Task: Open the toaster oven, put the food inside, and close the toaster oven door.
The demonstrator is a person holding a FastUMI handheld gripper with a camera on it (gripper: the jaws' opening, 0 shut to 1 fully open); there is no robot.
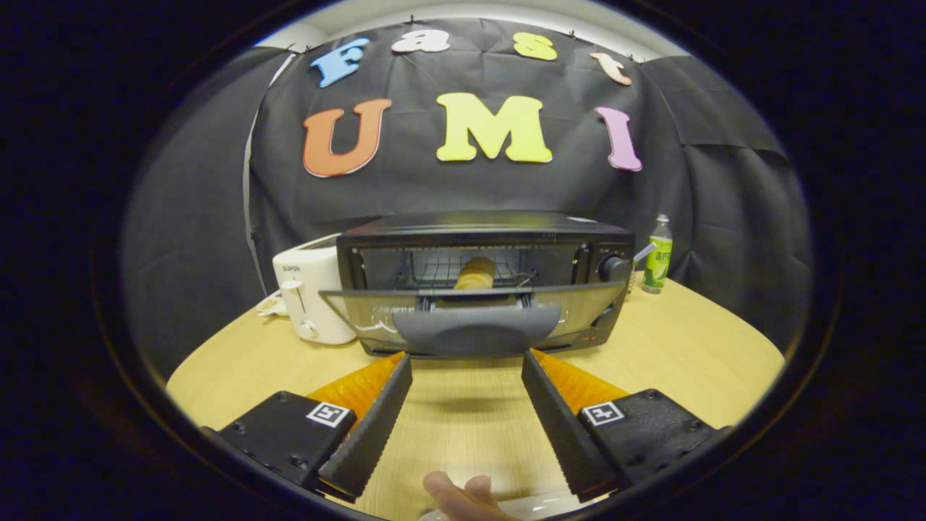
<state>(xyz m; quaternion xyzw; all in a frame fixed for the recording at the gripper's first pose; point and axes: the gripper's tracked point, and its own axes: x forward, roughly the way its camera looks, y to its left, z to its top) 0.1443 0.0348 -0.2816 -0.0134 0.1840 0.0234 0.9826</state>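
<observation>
Tool open — toaster oven door ahead.

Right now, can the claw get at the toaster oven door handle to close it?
Probably yes. The claw is open, and the handle of the lowered door sits just ahead of its fingers with only bare table between.

white toaster | front, near top | brand "SUPOR" | bottle label unreadable
</observation>
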